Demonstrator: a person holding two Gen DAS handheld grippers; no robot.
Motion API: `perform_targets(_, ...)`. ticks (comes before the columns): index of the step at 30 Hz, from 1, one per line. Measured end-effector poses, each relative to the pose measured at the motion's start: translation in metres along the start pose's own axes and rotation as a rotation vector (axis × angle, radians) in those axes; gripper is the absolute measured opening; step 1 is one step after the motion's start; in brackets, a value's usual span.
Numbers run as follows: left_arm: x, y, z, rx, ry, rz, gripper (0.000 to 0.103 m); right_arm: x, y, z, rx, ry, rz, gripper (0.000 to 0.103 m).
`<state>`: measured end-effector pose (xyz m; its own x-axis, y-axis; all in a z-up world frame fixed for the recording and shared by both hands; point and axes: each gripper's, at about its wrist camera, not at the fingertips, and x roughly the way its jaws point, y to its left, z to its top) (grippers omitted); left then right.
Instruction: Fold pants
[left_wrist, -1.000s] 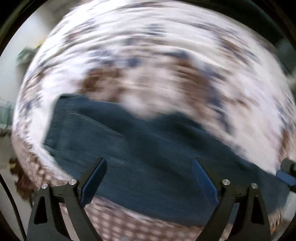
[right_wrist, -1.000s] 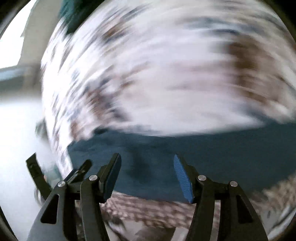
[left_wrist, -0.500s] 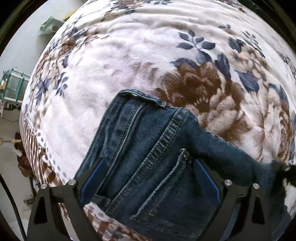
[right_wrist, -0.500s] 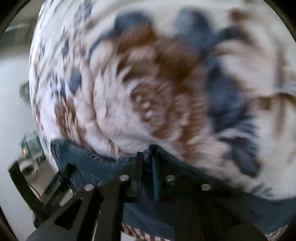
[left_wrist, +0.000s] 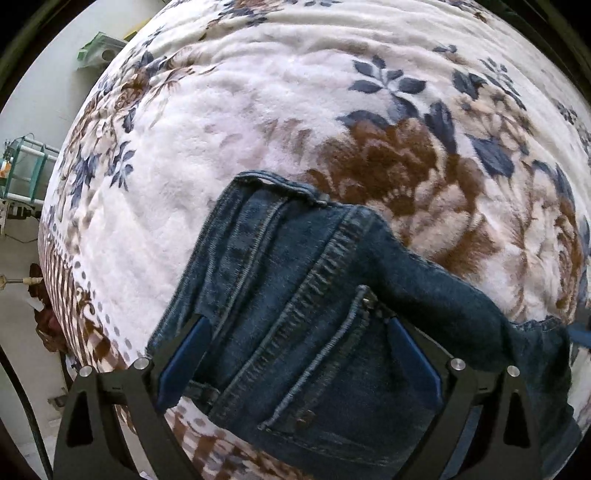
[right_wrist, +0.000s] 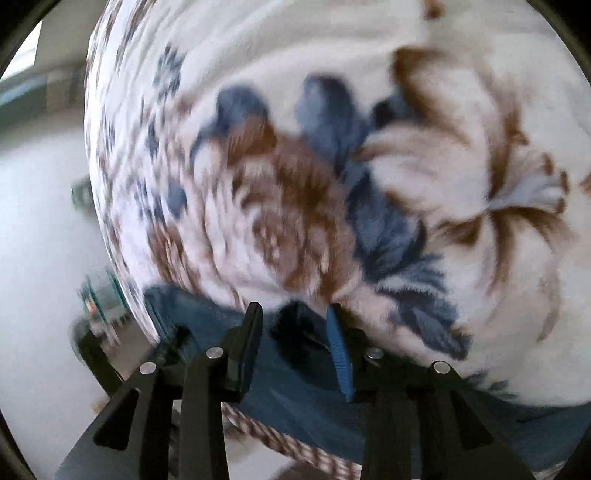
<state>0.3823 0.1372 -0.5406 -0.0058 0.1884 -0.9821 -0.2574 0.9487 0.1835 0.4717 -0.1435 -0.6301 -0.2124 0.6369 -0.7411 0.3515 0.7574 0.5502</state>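
Lying near the bed's (left_wrist: 258, 122) front edge, the one pair of jeans (left_wrist: 314, 314) looks partly folded; a leg end by the right gripper (right_wrist: 293, 347) is not laid over. Two grippers: left gripper (left_wrist: 295, 354) fingers wide astride the denim, right fingers narrower, gripping nothing.

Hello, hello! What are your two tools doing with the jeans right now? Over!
Left tool open, astride jeans. Right tool open over them. Jeans bunched on floral blanket. Nothing blocking.

pants (left_wrist: 314, 314) on blanket (left_wrist: 258, 110), near its edge
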Motion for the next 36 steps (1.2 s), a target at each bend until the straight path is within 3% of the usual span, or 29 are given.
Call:
perform_targets(2,-0.005,-0.009,-0.003,0.017,-0.006,-0.006,0.099,0.015,0.008,-0.006,-0.087,0.059,-0.035,0.039)
perform_targets(4,-0.007,-0.017,-0.005,0.037,-0.009,-0.011,0.099,0.026,0.016,-0.012,-0.149,0.054,-0.110,0.038)
perform_targets(6,-0.009,-0.026,-0.008,0.060,-0.012,-0.015,0.099,0.026,0.021,-0.012,-0.172,-0.039,-0.279,0.028)
perform_targets(7,-0.010,-0.030,-0.008,0.072,-0.013,-0.014,0.099,0.021,0.016,-0.010,-0.127,-0.072,-0.287,0.016)
perform_targets(10,-0.015,-0.038,-0.010,0.093,-0.020,-0.018,0.099,0.003,0.003,-0.007,-0.051,-0.142,-0.358,0.008)
perform_targets(14,-0.024,-0.044,-0.013,0.105,-0.034,-0.037,0.099,-0.025,-0.004,-0.019,0.024,-0.171,-0.141,0.010)
perform_targets(16,-0.026,-0.046,-0.014,0.114,-0.045,-0.035,0.099,-0.017,0.006,-0.027,0.003,-0.103,-0.023,0.011)
perform_targets(18,-0.025,-0.045,-0.014,0.113,-0.048,-0.027,0.099,0.006,0.018,-0.032,-0.022,-0.028,0.038,0.011)
perform_targets(21,-0.020,-0.041,-0.012,0.109,-0.041,0.000,0.099,0.048,0.030,-0.030,-0.040,0.005,-0.018,0.011)
perform_targets(23,-0.016,-0.034,-0.010,0.107,-0.042,0.028,0.099,0.060,0.021,-0.017,-0.016,-0.025,-0.094,0.001)
perform_targets(26,-0.013,-0.022,-0.007,0.089,-0.041,0.046,0.099,0.057,0.009,-0.014,0.075,-0.090,-0.074,0.001)
perform_targets(30,-0.013,-0.004,-0.006,0.067,-0.045,0.048,0.099,0.045,0.013,-0.032,0.093,-0.141,-0.060,0.002)
perform_targets(33,-0.015,0.004,-0.005,0.038,-0.034,0.025,0.099,0.014,0.014,-0.047,0.138,-0.190,0.035,0.011)
perform_targets(35,-0.017,0.004,-0.006,0.026,-0.021,-0.006,0.099,-0.017,0.003,-0.066,0.161,-0.277,0.046,0.026)
perform_targets(36,-0.020,0.000,-0.008,0.028,-0.018,-0.026,0.099,-0.036,-0.007,-0.079,0.182,-0.339,0.051,0.043)
